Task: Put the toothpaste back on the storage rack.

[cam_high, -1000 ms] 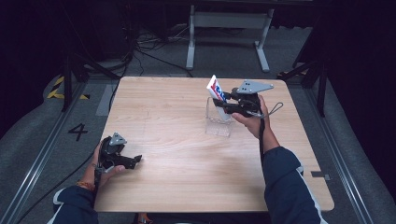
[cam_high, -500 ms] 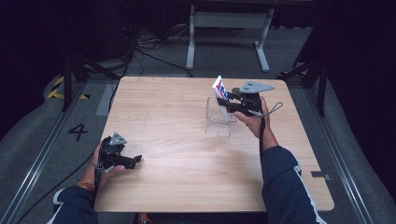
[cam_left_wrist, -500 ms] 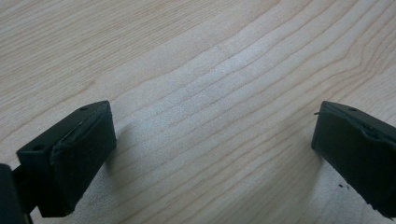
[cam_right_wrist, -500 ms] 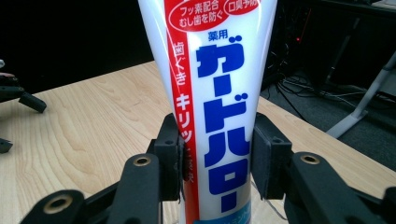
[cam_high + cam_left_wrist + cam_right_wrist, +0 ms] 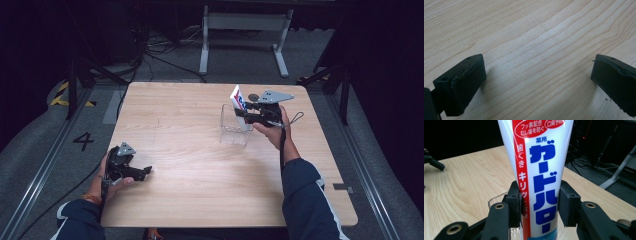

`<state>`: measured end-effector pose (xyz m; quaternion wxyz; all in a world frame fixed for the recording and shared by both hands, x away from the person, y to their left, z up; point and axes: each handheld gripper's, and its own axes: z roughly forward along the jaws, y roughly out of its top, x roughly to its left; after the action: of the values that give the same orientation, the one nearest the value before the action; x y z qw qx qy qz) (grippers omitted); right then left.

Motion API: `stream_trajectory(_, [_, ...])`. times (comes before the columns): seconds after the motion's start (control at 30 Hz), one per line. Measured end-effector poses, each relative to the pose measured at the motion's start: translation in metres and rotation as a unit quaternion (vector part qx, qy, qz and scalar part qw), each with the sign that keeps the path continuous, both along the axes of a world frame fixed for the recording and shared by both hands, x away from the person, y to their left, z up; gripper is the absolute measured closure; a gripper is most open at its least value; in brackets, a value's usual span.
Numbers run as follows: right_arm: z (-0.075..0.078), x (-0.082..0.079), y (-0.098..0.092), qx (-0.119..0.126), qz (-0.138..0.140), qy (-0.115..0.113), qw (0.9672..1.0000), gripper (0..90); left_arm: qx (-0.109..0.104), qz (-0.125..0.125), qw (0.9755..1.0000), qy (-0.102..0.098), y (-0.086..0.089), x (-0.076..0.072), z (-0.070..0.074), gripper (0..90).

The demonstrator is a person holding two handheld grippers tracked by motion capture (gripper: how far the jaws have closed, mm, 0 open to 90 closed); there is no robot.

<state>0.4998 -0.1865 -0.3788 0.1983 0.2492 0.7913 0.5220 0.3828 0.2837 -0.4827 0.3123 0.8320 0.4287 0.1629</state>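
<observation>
Right gripper (image 5: 243,111) at about 2 o'clock on the wooden table (image 5: 190,165), jaws clamped on both sides of a toothpaste tube (image 5: 537,175). Tube is white with a red stripe down one edge, big blue Japanese lettering, red panel near the wide crimped end; it stands upright, crimped end up. In the high view the tube (image 5: 237,98) sits over a clear plastic box (image 5: 235,127), lower end seemingly inside it, hard to tell through the plastic. Left gripper (image 5: 144,171) at about 8 o'clock near the table edge, held in the left hand (image 5: 114,172), jaws wide apart over bare wood, nothing between them.
</observation>
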Motion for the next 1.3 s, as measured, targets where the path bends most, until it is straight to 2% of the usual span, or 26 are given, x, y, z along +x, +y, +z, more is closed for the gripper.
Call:
stream_trajectory(0.2, [-0.005, -0.002, -0.005, -0.001, 0.000, 0.004, 1.0000, 59.8, 0.000, 0.000, 1.0000, 0.000, 0.000, 0.000, 0.000, 0.3])
stream_trajectory(0.5, [-0.013, -0.005, -0.010, -0.038, -0.002, 0.011, 0.9992, 58.9, 0.000, 0.000, 1.0000, 0.000, 0.000, 0.000, 0.000, 0.3])
stream_trajectory(0.8, [-0.013, -0.007, -0.011, -0.053, 0.004, 0.020, 0.9984, 58.3, 0.000, 0.000, 1.0000, 0.000, 0.000, 0.000, 0.000, 0.3])
stream_trajectory(1.3, [-0.016, -0.009, -0.014, -0.085, -0.005, 0.037, 0.9957, 57.0, 0.000, 0.000, 1.0000, 0.000, 0.000, 0.000, 0.000, 0.3])
